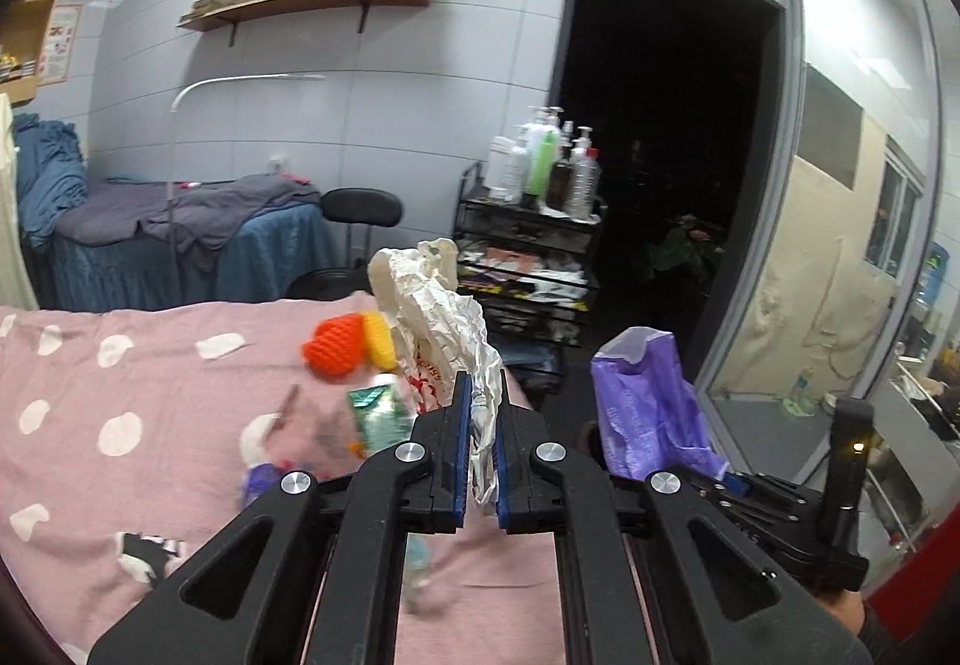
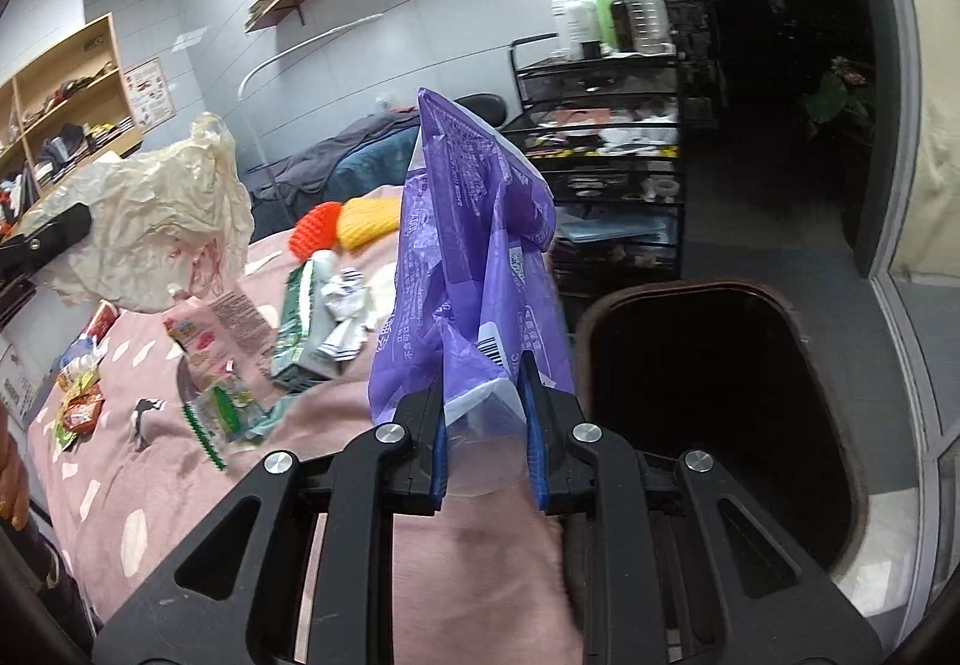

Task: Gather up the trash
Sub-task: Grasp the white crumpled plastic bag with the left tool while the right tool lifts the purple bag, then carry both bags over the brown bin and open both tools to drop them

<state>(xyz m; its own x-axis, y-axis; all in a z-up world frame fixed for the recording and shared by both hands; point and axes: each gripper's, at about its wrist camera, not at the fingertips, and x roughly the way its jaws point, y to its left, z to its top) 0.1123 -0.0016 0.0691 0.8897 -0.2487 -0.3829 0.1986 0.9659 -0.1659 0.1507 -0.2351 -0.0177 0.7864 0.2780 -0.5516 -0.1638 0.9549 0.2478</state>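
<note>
1. Left wrist view: the left claw [image 1: 480, 413] is clamped on a crumpled white paper bag [image 1: 438, 311], lifted above the pink spotted bed [image 1: 120, 365]
2. The right claw [image 2: 486, 395] pinches a purple plastic bag [image 2: 474, 245] beside a dark bin [image 2: 720, 395]
3. Wrappers [image 2: 228, 401] lie scattered on the bed

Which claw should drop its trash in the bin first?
Right. The right claw holds the purple bag right beside the open bin. The left claw, gripping crumpled paper, sits over the bed, farther away.
</note>
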